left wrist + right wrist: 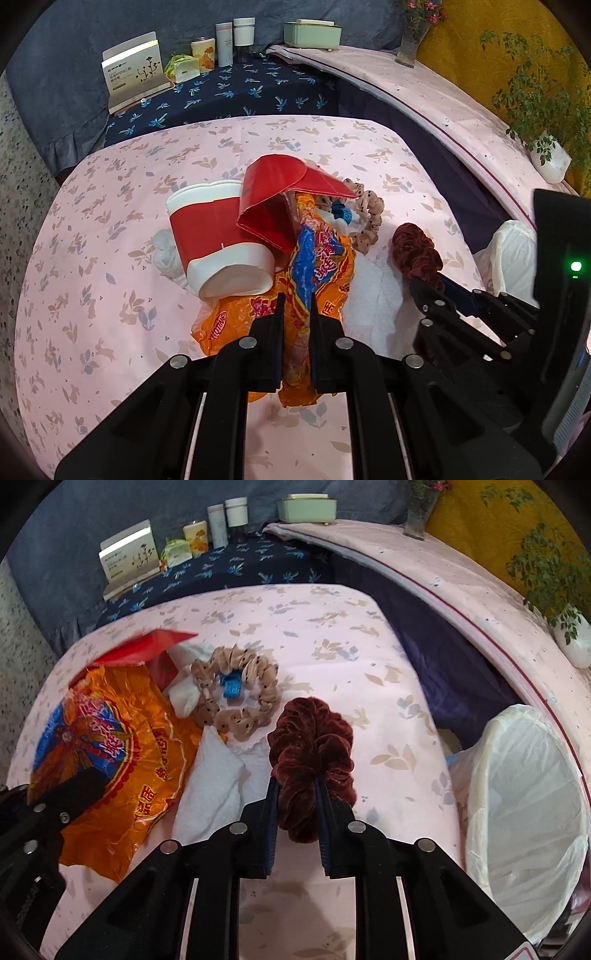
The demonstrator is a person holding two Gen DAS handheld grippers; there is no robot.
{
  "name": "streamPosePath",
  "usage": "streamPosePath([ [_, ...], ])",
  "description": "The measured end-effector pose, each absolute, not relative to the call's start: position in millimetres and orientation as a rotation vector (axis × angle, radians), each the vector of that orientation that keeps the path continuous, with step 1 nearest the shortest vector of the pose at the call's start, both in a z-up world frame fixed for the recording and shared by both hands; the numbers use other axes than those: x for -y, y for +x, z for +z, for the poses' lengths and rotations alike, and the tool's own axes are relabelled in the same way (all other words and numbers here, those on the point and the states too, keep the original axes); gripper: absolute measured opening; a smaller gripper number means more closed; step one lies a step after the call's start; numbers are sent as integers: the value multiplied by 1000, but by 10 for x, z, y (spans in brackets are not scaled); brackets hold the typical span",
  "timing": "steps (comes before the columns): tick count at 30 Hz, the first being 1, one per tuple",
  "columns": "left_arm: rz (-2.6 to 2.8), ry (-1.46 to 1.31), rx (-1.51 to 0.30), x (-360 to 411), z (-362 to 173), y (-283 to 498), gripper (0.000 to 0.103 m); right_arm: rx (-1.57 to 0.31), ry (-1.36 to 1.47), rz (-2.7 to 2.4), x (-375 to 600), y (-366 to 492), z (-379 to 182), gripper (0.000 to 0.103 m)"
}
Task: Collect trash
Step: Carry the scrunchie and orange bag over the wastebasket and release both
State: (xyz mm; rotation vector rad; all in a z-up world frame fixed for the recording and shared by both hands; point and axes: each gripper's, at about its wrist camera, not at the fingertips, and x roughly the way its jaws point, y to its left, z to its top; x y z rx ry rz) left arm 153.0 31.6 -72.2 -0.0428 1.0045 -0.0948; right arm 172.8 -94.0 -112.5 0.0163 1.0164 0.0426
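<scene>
My left gripper (297, 301) is shut on an orange snack wrapper (317, 258), which also shows in the right wrist view (110, 746). A crushed red and white paper cup (218, 243) and a red carton (280, 199) lie just beyond it on the pink tablecloth (92, 258). My right gripper (297, 784) is shut on a dark red velvet scrunchie (310, 749), also seen in the left wrist view (417, 251). White tissues (218, 775) lie left of it. A bin lined with a white bag (524, 812) stands at the right, below the table edge.
A beige dotted scrunchie (236, 698) with a blue clip (231, 686) lies mid-table. Boxes, jars and a tissue pack (184, 68) stand on the dark blue cloth behind. A vase (410, 44) and a potted plant (546, 158) stand on the pink ledge at right.
</scene>
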Motion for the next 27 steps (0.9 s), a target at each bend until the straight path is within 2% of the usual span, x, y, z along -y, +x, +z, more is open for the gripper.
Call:
streamPosePath([
  [18,-250,51,-869,480,-157,1320,9,-816,170,-70,1825,1162,-311,18],
  [27,-357,125,-822,1150,-8,1174,9,-777,233,-191,2482,847,-212,18],
])
